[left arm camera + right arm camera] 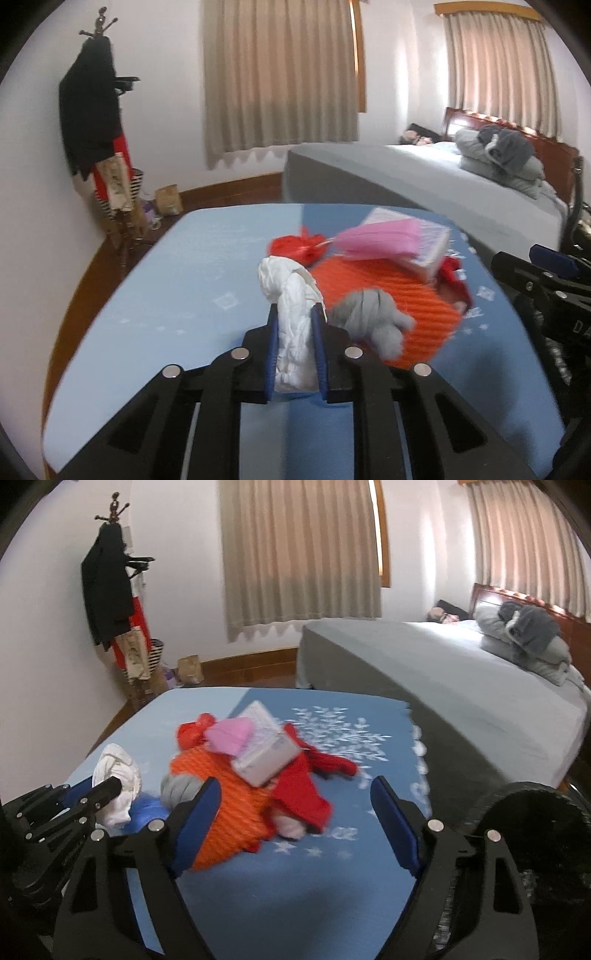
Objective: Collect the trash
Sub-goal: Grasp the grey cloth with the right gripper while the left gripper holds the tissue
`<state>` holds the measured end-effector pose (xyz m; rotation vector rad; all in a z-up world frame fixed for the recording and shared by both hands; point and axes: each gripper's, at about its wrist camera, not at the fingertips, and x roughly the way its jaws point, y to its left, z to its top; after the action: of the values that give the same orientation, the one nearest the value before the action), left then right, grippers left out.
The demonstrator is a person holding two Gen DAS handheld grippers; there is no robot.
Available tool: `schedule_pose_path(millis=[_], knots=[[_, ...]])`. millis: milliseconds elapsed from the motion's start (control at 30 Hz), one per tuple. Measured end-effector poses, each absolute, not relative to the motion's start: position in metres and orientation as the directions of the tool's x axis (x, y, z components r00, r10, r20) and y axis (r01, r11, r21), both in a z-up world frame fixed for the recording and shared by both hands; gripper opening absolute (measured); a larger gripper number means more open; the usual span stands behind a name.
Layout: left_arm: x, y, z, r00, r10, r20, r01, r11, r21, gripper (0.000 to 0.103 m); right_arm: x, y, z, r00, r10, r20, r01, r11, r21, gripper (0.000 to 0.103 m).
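The left gripper [295,317] is clamping a crumpled white wad [293,314] between its blue pads, just left of the orange knit piece [388,295] on the blue table [166,295]. The right gripper [295,805] is hovering with its fingers spread wide, the orange knit piece and red cloth [306,790] lying between and just ahead of them, with a white box [264,751] and pink item [229,738] sitting farther ahead atop the pile.

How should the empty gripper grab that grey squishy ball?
Grip the grey wad across its rounded middle, coming from above on the near side. It sits loose against the orange mat's near edge, and the open right gripper already hangs nearby. The left gripper is busy holding the white tissue.
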<state>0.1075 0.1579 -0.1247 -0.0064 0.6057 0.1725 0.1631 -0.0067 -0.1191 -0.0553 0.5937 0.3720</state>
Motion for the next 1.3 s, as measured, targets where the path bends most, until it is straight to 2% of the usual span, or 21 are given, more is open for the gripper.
schedule_pose_path(millis=[300, 633, 700, 767, 867, 1300], knots=[[0.095, 0.191, -0.139, 0.773, 0.202, -0.602, -0.222, 0.974, 0.042, 0.017, 0.164, 0.045, -0.143, 0.680, 0.410, -0.608, -0.466, 0.882, 0.073, 0.071], [0.085, 0.206, -0.138, 0.774, 0.220, -0.593, -0.250, 0.968, 0.032, 0.017, 0.179, 0.089, -0.164, 0.615, 0.440, -0.654, -0.542, 0.839, 0.055, 0.061], [0.085, 0.206, -0.138, 0.775, 0.220, -0.593, -0.251, 0.968, 0.031, 0.017, 0.182, 0.094, -0.170, 0.600, 0.440, -0.668, -0.553, 0.832, 0.051, 0.057], [0.084, 0.204, -0.137, 0.776, 0.220, -0.592, -0.250, 0.968, 0.031, 0.017, 0.184, 0.098, -0.173, 0.574, 0.458, -0.679, -0.575, 0.816, 0.064, 0.046], [0.084, 0.203, -0.136, 0.779, 0.221, -0.587, -0.249, 0.968, 0.034, 0.017, 0.180, 0.098, -0.171, 0.558, 0.479, -0.678, -0.595, 0.800, 0.076, 0.039], [0.083, 0.178, -0.106, 0.820, 0.166, -0.548, -0.191, 0.982, 0.011, 0.017, 0.152, 0.033, -0.112, 0.640, 0.512, -0.573, -0.542, 0.829, 0.135, 0.038]])
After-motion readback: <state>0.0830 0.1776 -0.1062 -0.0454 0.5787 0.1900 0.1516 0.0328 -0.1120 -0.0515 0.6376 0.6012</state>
